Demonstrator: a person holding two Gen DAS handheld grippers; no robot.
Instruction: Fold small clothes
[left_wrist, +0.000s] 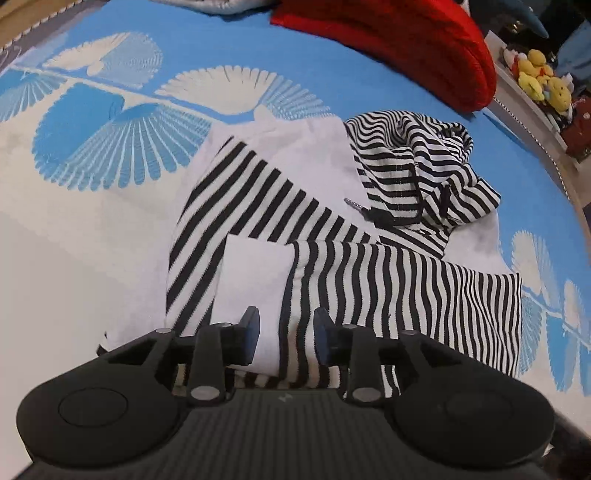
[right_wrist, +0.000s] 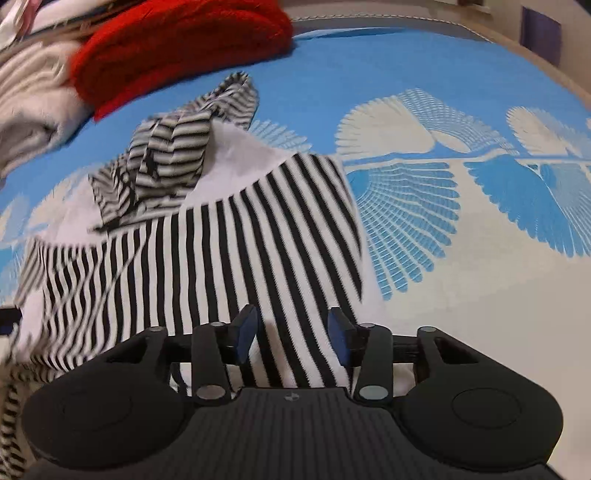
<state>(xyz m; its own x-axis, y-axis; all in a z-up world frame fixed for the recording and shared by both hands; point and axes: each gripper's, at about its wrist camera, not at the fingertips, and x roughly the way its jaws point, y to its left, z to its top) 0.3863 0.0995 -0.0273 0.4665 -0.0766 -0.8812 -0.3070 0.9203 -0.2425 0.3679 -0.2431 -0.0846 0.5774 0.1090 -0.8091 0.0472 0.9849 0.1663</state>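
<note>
left tongs (left_wrist: 284, 334): angled down, jaws parted | right tongs (right_wrist: 293, 338): angled down, jaws parted

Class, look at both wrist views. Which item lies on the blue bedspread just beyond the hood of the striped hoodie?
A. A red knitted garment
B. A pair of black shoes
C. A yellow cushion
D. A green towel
A: a red knitted garment lies on the blue bedspread just beyond the hood of the striped hoodie, and the right wrist view shows it there too.
</note>
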